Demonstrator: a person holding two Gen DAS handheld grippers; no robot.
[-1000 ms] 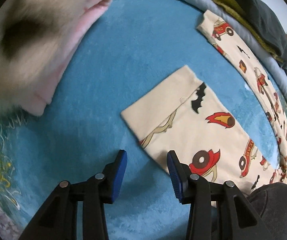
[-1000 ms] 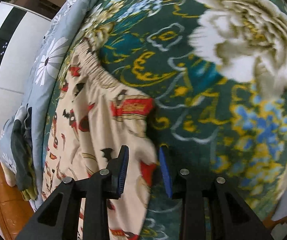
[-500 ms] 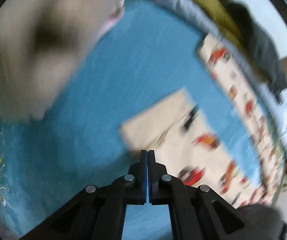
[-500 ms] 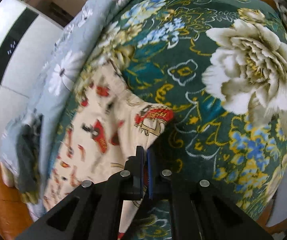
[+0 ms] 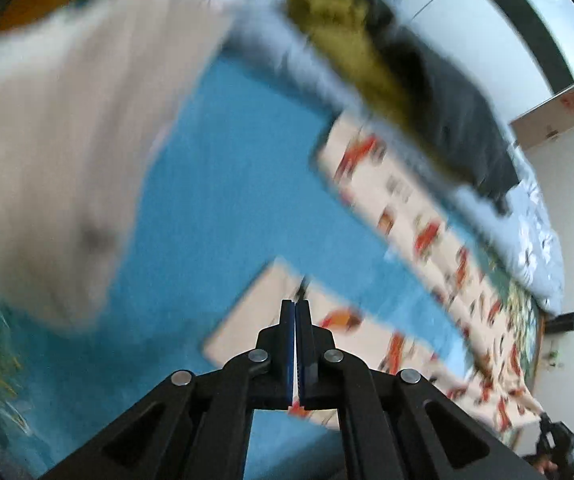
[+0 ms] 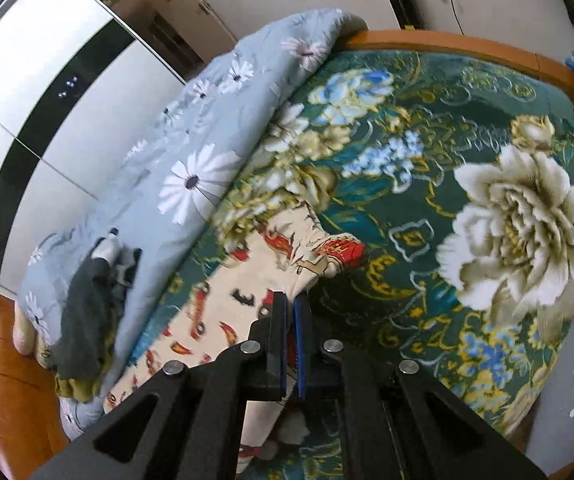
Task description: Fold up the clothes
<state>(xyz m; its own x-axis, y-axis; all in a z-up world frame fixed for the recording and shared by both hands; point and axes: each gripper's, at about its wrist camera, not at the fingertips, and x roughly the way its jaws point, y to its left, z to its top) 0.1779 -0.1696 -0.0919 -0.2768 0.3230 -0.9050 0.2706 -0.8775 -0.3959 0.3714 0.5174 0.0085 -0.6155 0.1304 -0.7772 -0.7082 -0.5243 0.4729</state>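
Fold step: both my hand-held grippers, left (image 5: pixel 296 344) and right (image 6: pixel 292 344), clamped on printed trousers (image 6: pixel 223 316); next, carry both ends across.

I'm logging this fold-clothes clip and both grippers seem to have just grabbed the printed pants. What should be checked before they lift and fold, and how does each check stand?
1. Right gripper shut on the printed pants: ok, cream fabric shows between the fingers.
2. Left gripper shut on the pants: cannot tell; the fingers are together over the leg hem, but the view is blurred.
3. Waistband end lifted off the floral blanket: ok, it hangs bunched from the right gripper.
4. Other leg lying flat: cannot tell, motion blur.
5. Landing area on the blue blanket unobstructed: ok.
6. Dark clothes pile apart from the pants: ok.
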